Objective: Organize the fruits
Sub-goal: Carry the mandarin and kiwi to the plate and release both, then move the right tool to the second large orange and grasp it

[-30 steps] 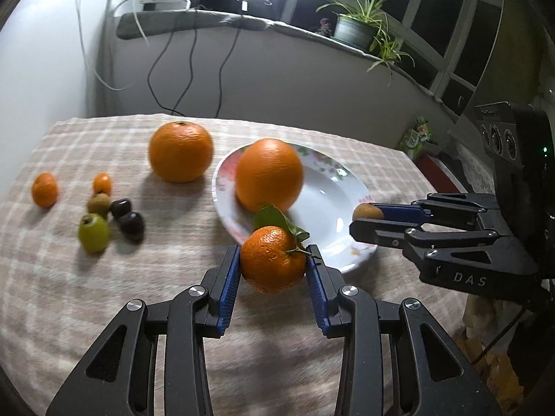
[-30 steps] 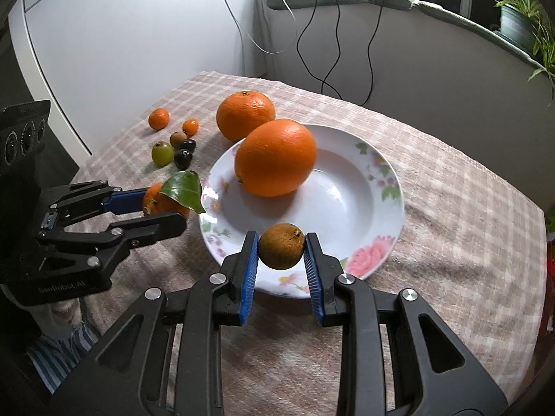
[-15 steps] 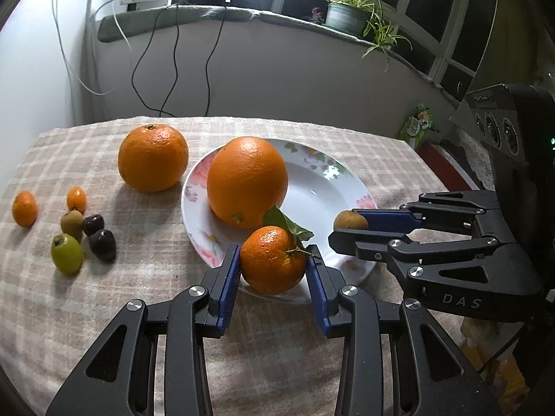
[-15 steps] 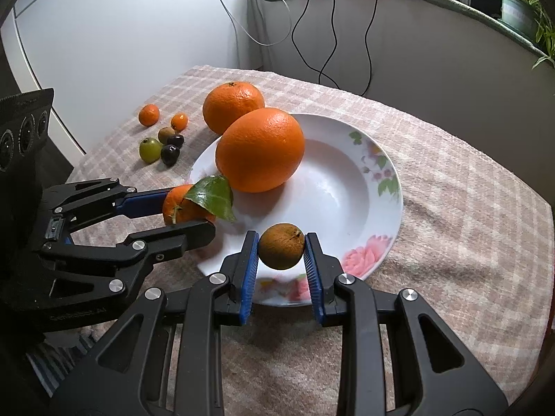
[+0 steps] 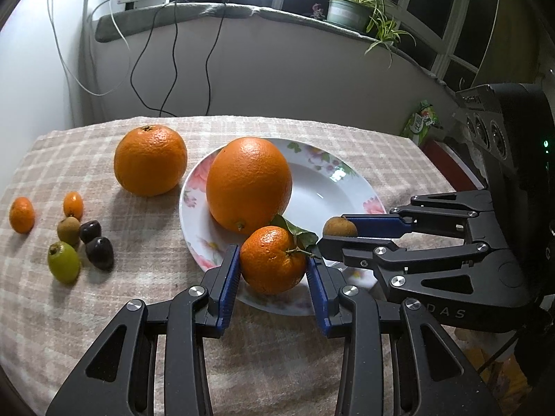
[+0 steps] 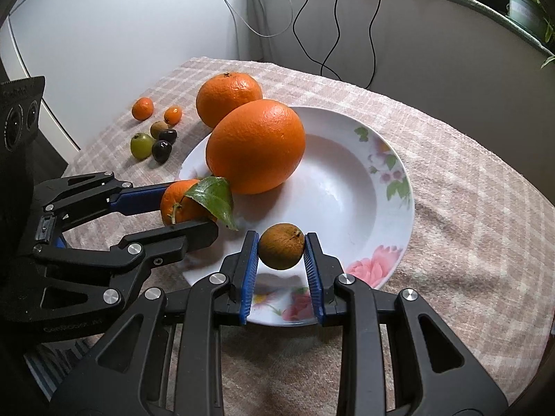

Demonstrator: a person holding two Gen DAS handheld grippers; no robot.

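On a worktop (image 5: 104,312) covered with a beige checked cloth sits a white floral plate (image 5: 333,187) holding one large orange (image 5: 248,182), which rests on the plate's left side. The left gripper (image 5: 274,277) reaches in level from the near edge, its blue-padded jaws clamped on a small leafy mandarin (image 5: 272,260) held over the plate's near rim, just in front of the large orange. The right gripper (image 6: 281,260) comes in beside it, jaws closed around a small brown fruit (image 6: 281,246) above the plate's near rim; seen from the left wrist view, its fingers lie sideways over the plate's right edge. A second large orange (image 5: 151,159) stands on the cloth just left of the plate. Farther left lies a loose cluster of six small fruits: two tiny orange ones (image 5: 21,214), one brown (image 5: 68,230), one green (image 5: 63,261) and two dark ones (image 5: 100,252). A potted plant (image 5: 347,14) stands on the windowsill behind.
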